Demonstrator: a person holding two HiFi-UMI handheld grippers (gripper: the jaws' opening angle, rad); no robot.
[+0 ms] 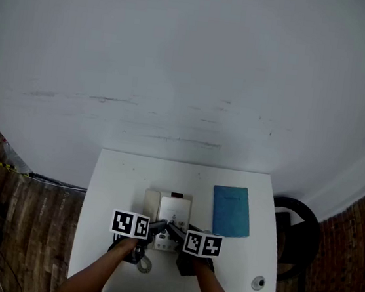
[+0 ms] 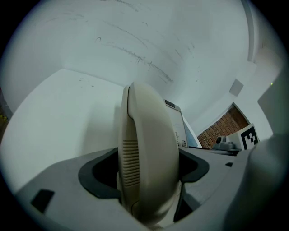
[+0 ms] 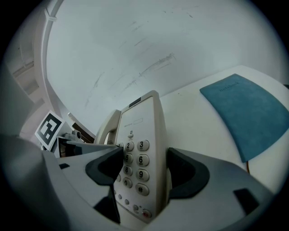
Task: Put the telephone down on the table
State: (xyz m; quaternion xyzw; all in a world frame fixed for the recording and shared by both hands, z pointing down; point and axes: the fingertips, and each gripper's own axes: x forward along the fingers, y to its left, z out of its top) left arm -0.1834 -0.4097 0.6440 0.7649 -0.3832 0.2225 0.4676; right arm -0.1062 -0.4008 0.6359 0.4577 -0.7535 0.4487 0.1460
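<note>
**Now held from both sides**

We have our left gripper (image 1: 159, 226) clamped on the cream plastic handset (image 2: 146, 162); our right gripper (image 1: 172, 228) grips the cream push-button telephone (image 3: 141, 158) by its keypad body; it is over the white rectangular table (image 1: 115, 186), perhaps resting there; a blue rectangular notebook (image 1: 231, 211) lies just beside.

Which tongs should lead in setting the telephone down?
Right, probably: the right tongs clamp the telephone base itself, while the left tongs hold only the handset, which might lift off.
</note>
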